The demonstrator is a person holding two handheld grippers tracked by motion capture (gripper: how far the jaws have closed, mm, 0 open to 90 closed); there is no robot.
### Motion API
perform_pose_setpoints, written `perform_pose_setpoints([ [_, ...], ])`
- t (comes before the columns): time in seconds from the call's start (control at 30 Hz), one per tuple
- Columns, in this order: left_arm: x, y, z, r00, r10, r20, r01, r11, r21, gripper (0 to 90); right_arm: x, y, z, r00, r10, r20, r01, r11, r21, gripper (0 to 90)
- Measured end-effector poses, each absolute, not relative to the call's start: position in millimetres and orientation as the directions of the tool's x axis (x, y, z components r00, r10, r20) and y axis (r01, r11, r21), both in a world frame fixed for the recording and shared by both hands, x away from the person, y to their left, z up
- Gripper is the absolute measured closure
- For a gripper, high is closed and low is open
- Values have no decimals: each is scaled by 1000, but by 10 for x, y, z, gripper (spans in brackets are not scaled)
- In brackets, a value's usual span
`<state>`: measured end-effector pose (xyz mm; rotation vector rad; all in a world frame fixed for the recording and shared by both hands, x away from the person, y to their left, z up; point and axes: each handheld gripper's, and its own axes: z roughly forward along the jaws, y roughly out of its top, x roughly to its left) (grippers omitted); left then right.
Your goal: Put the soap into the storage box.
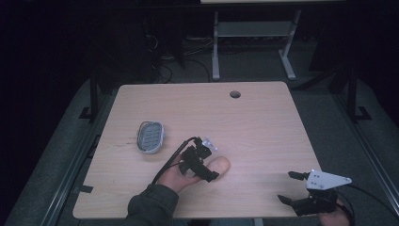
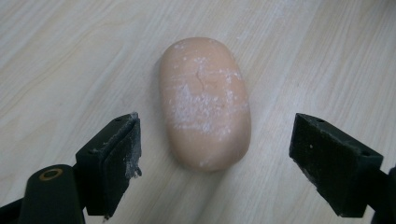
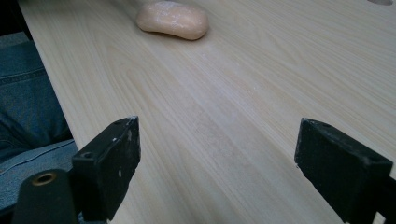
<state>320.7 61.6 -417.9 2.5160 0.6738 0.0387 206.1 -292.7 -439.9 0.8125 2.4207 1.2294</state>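
A peach-coloured bar of soap (image 1: 221, 165) lies flat on the wooden table (image 1: 254, 127), near the front middle. In the left gripper view the soap (image 2: 204, 102) has white scuffs on top and rests just ahead of the two jaws. My left gripper (image 1: 211, 162) is open and stands over the soap's near end, with a jaw on either side and a gap to each. My right gripper (image 1: 287, 186) is open and holds nothing, near the table's front right edge. From the right gripper (image 3: 219, 130), the soap (image 3: 173, 19) lies far off at the top.
A grey oval soap dish (image 1: 150, 136) with a slotted bottom sits to the left of the soap. A round cable hole (image 1: 235, 94) is near the table's far edge. The person's trouser leg (image 3: 28, 102) is beside the table's front edge.
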Motion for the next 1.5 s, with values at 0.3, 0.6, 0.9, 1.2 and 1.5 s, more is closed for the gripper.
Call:
perform_pose_setpoints([
  [0.3,3262,430,-4241,867,486,-106,475,-745,469,182,2061,-2928,-4402,-793,609,-13,347,469,812,138],
  [0.6,3306,309,-4319,865,497,-74,477,-767,429,212,2060,-2930,-4399,-793,609,-12,344,466,815,138],
  [0.9,3345,238,-4406,857,512,-60,493,-781,384,268,2062,-2929,-4399,-795,607,-11,344,465,816,138],
  [1.2,3360,192,-4458,850,525,-49,504,-782,366,283,2058,-2926,-4396,-794,608,-7,347,463,816,138],
  [1.5,3347,165,-4461,859,511,-16,482,-799,361,302,2060,-2924,-4395,-796,605,-13,342,466,816,138],
])
